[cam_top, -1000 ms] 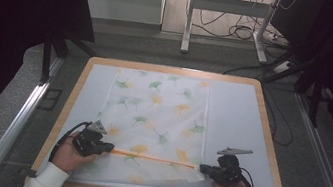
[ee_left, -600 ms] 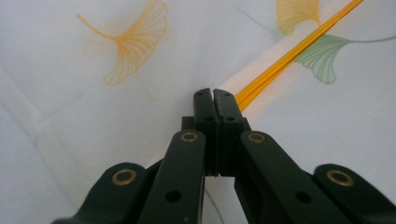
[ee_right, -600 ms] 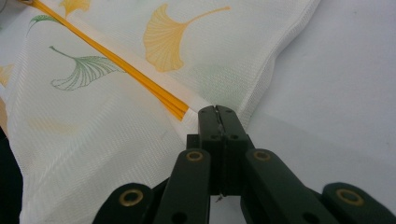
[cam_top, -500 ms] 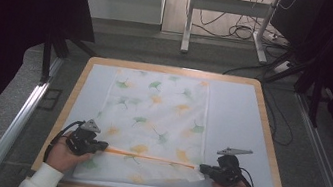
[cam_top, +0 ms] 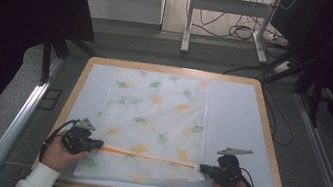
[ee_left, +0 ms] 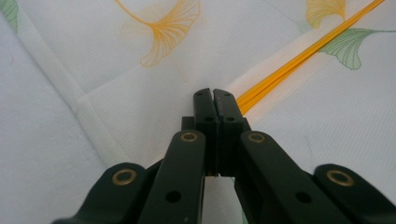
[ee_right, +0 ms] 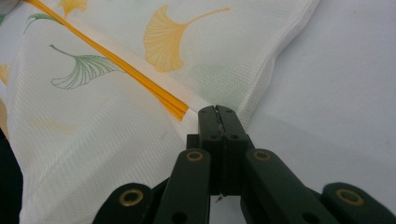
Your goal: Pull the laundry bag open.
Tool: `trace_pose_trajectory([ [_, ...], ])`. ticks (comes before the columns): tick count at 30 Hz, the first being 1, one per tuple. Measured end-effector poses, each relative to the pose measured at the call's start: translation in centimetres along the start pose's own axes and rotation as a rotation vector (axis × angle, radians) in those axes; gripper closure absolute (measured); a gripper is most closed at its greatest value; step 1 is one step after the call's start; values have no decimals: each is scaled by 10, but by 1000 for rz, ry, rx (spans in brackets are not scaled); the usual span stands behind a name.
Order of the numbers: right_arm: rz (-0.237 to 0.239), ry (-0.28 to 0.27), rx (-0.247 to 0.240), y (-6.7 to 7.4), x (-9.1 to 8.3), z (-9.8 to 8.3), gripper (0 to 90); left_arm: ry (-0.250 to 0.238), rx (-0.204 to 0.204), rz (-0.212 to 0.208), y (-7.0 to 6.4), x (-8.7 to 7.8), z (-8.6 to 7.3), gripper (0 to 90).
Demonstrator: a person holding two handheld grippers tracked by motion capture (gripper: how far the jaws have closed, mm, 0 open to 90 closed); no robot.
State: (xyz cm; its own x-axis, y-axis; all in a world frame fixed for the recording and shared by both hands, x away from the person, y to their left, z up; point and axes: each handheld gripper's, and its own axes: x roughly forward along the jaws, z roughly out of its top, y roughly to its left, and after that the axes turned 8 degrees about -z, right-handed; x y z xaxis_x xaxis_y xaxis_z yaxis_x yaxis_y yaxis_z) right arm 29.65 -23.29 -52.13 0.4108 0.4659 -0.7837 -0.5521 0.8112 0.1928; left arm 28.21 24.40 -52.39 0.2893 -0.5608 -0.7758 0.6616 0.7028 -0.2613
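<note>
High view: white cloth w/ ginkgo-leaf print lies flat on the table, near edge lifted; left gripper and right gripper each sit at one end of the orange stripe along that edge, cloth taut btwn them. Risk here, as I judge it: hands pull unevenly, so the fold goes skewed or one corner slips out. Left gripper view: jaws fully closed, a bit of white fabric visible low btwn them, so it seems pinched on the cloth right by the stripe end; bite looks thin, a tug sideways could free it. Right gripper view: jaws closed tight at the hem next to the stripe, cloth rising off the table; grip sits at the very edge, so it could lose the hem if lifted fast, or drag the whole piece off square.
</note>
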Motion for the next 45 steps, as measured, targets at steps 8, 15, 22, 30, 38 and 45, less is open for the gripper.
trace_pose_trajectory([
  [8,2,0,-1,0,0,0,897,-1,-13,8,3,-3,-3,900],
  [15,-3,3,-2,0,0,0,896,-4,-37,24,9,-9,-10,900],
  [22,-3,2,-2,1,0,0,897,-28,-70,18,16,-17,-20,900],
  [30,-7,2,-6,1,0,0,897,-39,-75,17,18,-20,-25,900],
  [38,-9,2,-3,1,0,0,897,-50,-79,6,19,-23,-26,900],
  [45,-7,5,-6,1,0,1,896,-44,-75,13,19,-24,-28,900],
])
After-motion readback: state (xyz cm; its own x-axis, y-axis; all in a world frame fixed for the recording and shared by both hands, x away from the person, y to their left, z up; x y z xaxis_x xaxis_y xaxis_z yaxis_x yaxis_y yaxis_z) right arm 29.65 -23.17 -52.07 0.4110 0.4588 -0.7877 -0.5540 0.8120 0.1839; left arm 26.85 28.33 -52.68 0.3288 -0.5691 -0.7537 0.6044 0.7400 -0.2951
